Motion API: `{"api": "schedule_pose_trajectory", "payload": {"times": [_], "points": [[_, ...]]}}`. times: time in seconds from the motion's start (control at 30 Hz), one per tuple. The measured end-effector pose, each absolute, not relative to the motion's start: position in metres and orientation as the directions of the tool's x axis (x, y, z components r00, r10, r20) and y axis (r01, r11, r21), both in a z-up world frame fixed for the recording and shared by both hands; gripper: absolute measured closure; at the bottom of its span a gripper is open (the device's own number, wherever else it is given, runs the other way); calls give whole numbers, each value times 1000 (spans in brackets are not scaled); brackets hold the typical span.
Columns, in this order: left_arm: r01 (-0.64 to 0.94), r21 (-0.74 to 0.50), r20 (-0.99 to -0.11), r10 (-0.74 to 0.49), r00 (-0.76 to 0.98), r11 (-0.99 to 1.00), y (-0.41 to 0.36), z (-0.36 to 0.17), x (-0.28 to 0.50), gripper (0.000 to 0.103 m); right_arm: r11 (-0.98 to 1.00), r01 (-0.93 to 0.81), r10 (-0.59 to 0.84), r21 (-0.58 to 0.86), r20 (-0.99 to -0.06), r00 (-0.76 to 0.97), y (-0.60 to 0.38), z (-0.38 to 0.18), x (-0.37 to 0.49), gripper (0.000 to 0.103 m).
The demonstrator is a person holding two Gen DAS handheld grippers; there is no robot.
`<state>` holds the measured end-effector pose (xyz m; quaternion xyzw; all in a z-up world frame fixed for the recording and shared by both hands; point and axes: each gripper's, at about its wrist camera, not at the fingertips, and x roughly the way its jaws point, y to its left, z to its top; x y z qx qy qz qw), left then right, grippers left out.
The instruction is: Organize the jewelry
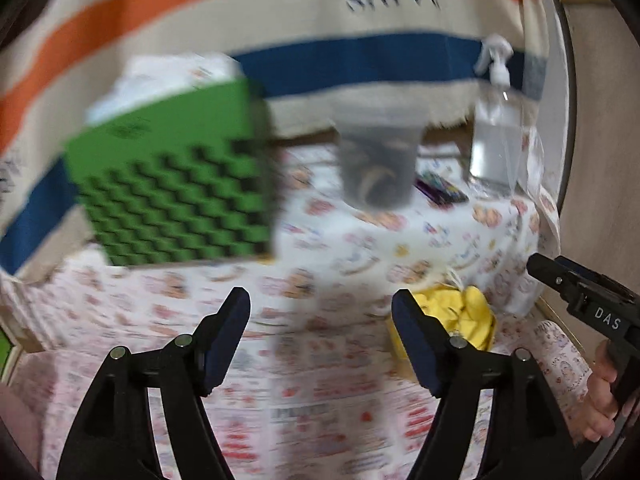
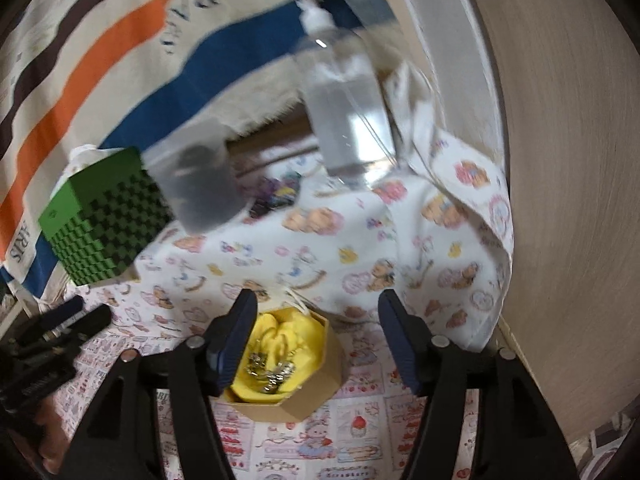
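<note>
- Cartoon-printed cloth [image 2: 320, 240] covered the table, with a striped orange, blue and cream towel [image 1: 280, 20] hanging behind it and a pale wall to the right.
- Right gripper [image 2: 318, 316] had its fingers wide apart, holding nothing, poised just above a small cardboard box [image 2: 316, 392].
- That box sat between the right fingers, nearer the left one, whose pad hid part of its rim; inside lay yellow padding [image 2: 292, 336] with silvery jewelry [image 2: 272, 368] resting on it.
- Left gripper [image 1: 321, 300] also had its fingers spread and empty, over bare cloth; the yellow padding [image 1: 468, 316] lay just beyond its right finger, partly covered by it.
- Farther back stood a green checkered box [image 1: 176, 188], a grey tub [image 1: 376, 164] and a clear spray bottle [image 1: 496, 136], all blurred.
- Contents of the tub were too smeared to make out, as was a dark flat thing [image 1: 440, 190] beside the bottle.
- Each gripper showed at the edge of the other's view, cut off by the frame.
</note>
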<state>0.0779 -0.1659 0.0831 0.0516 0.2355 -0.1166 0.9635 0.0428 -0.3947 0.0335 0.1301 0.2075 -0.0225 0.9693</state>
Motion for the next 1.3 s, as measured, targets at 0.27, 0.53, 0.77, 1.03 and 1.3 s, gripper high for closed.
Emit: {"api": "schedule_pose_trajectory", "payload": {"times": [0.27, 0.53, 0.77, 1.03, 1.3], "points": [[206, 37, -337, -182, 924, 978, -119, 114, 31, 12, 959, -21, 124, 281, -352, 928, -360, 60, 19, 16], [137, -4, -237, -134, 962, 991, -76, 115, 1, 1, 977, -29, 86, 211, -268, 960, -325, 79, -9, 0], [106, 3, -260, -102, 960, 994, -60, 81, 4, 1, 987, -87, 120, 136, -257, 959, -306, 51, -11, 0], [119, 7, -299, -112, 948, 993, -59, 44, 10, 1, 994, -78, 96, 77, -272, 958, -295, 16, -5, 0], [93, -9, -268, -92, 959, 996, -53, 29, 0, 1, 997, -70, 77, 33, -280, 957, -285, -3, -7, 0]]}}
